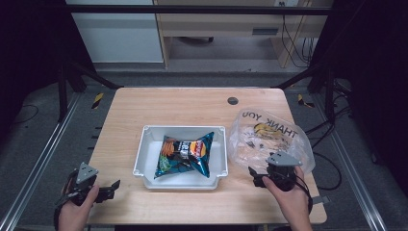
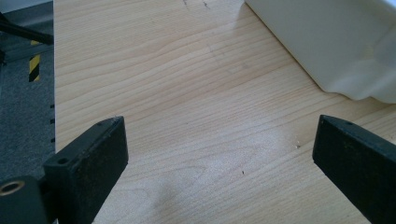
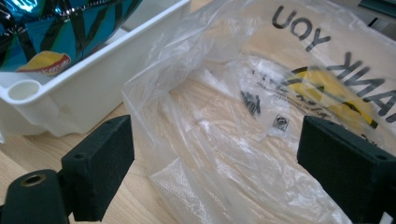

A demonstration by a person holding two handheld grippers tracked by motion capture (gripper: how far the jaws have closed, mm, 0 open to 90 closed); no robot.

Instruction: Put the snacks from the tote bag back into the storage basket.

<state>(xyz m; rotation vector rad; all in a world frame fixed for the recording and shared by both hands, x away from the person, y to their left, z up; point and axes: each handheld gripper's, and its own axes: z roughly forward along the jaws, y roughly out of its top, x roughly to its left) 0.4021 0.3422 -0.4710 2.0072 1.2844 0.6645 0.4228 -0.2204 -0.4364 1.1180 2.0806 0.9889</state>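
At the lower left of the high view, the left hand-held gripper (image 1: 111, 185) sits at the desk (image 1: 192, 103) edge, jaws spread wide over bare wood. Centre frame, a white tray (image 1: 144, 154) holds a chip bag (image 1: 185, 155). At the right, the right hand-held gripper (image 1: 254, 175), jaws wide apart, meets a clear plastic bag (image 1: 269, 137); its own view shows the bag's film between the jaws.

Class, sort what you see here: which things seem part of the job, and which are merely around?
Likely part of the job:
chip bag
white bin
plastic bag
left gripper, open
right gripper, open

Merely around:
table
desk behind
cables
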